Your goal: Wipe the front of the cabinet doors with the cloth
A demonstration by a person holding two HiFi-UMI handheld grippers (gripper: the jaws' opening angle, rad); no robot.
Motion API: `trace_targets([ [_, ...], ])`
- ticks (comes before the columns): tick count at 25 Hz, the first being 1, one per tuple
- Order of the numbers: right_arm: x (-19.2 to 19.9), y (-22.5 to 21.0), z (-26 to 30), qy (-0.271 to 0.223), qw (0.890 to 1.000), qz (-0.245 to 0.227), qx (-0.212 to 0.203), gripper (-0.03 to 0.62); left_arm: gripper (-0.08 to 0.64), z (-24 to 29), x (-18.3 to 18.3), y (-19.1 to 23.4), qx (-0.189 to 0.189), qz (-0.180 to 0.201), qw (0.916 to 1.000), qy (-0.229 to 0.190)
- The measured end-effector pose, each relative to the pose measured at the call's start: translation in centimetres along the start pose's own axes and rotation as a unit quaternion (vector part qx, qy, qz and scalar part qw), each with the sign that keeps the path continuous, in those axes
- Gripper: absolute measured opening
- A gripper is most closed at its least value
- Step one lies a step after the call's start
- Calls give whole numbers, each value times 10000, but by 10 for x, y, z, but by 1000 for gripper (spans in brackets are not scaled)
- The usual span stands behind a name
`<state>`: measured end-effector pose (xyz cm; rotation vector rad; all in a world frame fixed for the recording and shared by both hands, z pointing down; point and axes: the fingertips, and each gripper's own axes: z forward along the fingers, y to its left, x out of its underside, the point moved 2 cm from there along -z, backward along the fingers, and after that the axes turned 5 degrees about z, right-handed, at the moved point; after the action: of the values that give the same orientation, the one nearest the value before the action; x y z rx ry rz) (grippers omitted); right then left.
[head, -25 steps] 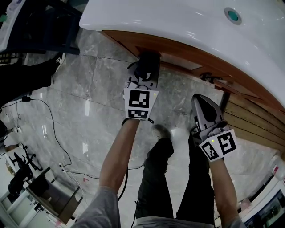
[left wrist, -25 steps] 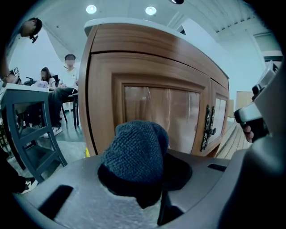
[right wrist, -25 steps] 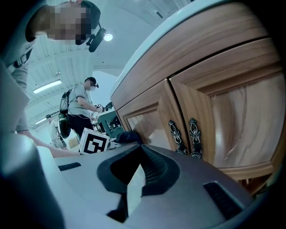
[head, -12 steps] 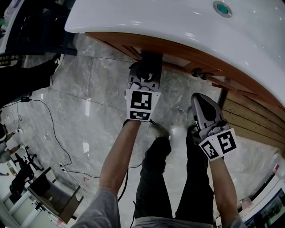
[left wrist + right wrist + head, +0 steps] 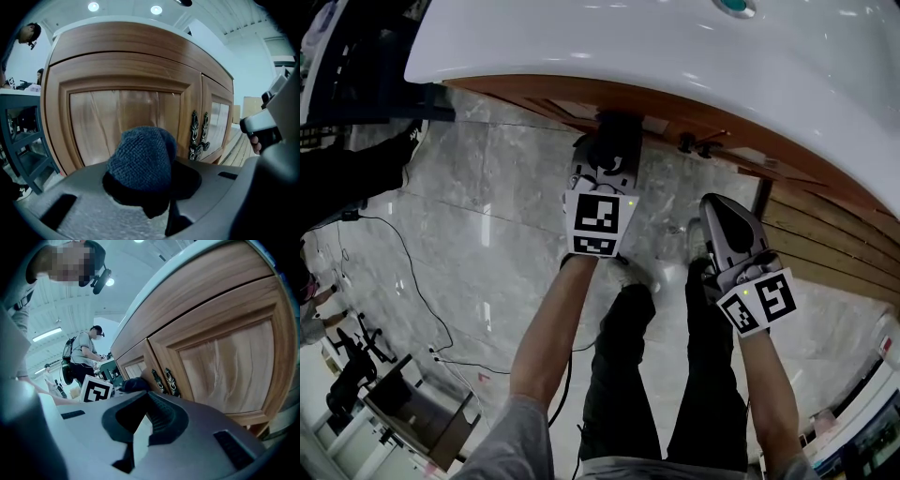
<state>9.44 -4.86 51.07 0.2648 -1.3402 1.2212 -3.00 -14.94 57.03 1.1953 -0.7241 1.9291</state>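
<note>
A dark blue-grey knitted cloth (image 5: 142, 157) is bunched between the jaws of my left gripper (image 5: 146, 183), which is shut on it. In the head view this gripper (image 5: 602, 161) holds the cloth (image 5: 616, 131) up to the wooden cabinet (image 5: 572, 105) under the white countertop (image 5: 675, 56). The left gripper view faces the left door panel (image 5: 124, 119). A pair of dark ornate handles (image 5: 199, 136) sits to its right, where the doors meet. My right gripper (image 5: 727, 230) hangs lower and further right, away from the doors. Its jaws (image 5: 140, 427) are shut and hold nothing.
A grey marble floor (image 5: 487, 216) carries a black cable (image 5: 412, 272). Wooden slats (image 5: 825, 244) lie at the right. A dark metal frame (image 5: 23, 154) stands left of the cabinet. The person's legs and shoes (image 5: 637, 281) are under the grippers. Other people stand further off.
The left gripper with the cloth has slid along the door front, closer to the handles. The view has tilted a little. The right gripper has barely moved.
</note>
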Motion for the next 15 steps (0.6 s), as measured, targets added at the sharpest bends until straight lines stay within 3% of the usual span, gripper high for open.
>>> trace_targets([
  [15,-4,-14,-17,-23,10000,10,-32,9,100,12,-12,-51,292,-86,9995,-7],
])
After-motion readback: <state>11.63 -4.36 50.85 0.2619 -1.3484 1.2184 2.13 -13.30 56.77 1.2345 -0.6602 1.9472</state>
